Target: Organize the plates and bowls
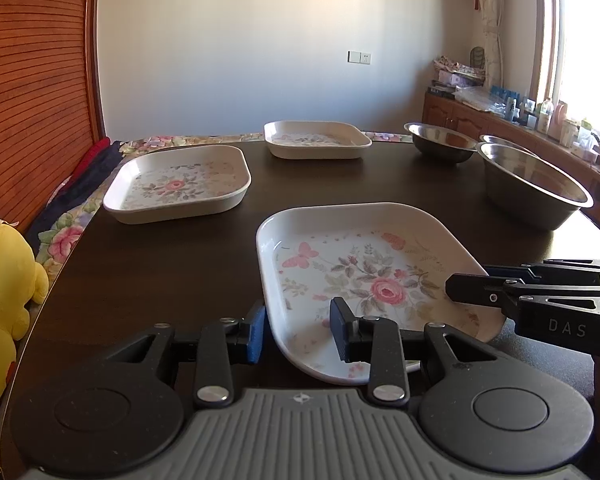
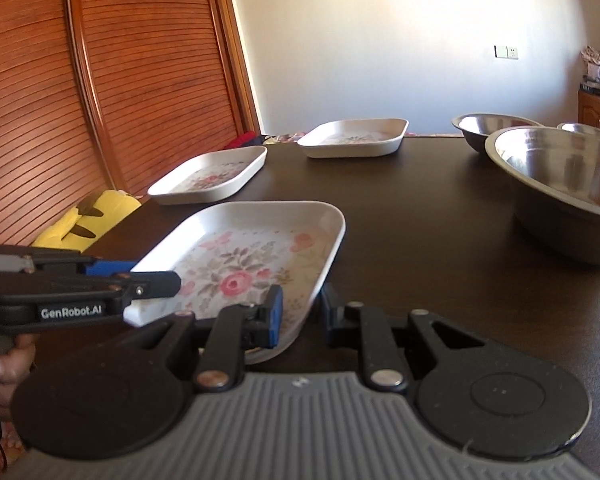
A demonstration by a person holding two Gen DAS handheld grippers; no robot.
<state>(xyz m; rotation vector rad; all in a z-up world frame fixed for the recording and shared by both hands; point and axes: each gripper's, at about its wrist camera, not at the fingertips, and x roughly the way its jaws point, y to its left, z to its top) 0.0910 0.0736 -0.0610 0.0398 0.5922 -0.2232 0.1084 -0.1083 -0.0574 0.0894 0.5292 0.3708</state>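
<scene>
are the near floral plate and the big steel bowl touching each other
Apart. The right wrist view shows bare dark table between the plate and the bowl.

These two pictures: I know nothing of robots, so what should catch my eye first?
The nearest floral plate, close at the front of the dark table, with the left gripper and right gripper each straddling a side of its rim, fingers open. Beyond it lie two more floral plates at the left and shiny steel bowls at the right.
</scene>
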